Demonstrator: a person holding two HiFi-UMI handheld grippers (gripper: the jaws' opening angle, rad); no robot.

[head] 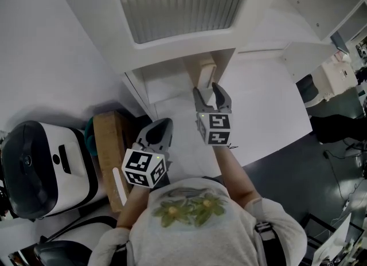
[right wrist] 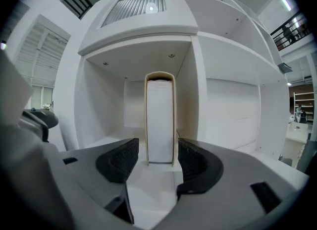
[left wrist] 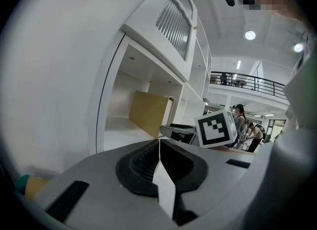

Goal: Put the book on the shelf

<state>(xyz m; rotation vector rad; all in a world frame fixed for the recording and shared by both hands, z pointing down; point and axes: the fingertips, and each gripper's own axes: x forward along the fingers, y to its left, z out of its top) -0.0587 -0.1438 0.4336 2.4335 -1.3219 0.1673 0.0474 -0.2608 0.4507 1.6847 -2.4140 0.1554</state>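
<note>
The book [head: 205, 73] stands upright in the white cabinet's open shelf compartment [head: 166, 87]. In the right gripper view the book [right wrist: 160, 120] shows its white page edge between tan covers. The right gripper [head: 205, 89] is open just in front of it, jaws on either side of the book's lower end without touching, so the gripper [right wrist: 157, 153] holds nothing. My left gripper [head: 162, 126] hangs lower left, shut and holding nothing. In the left gripper view the left gripper [left wrist: 159, 147] faces the book's tan cover [left wrist: 148, 112] and the right gripper's marker cube [left wrist: 215, 129].
A ribbed-glass cabinet door [head: 178, 1] sits above the compartment. A brown wooden box [head: 109, 150] and a black-and-white device [head: 40, 167] lie at lower left. White furniture [head: 269, 104] extends right. People [left wrist: 241, 125] stand far off.
</note>
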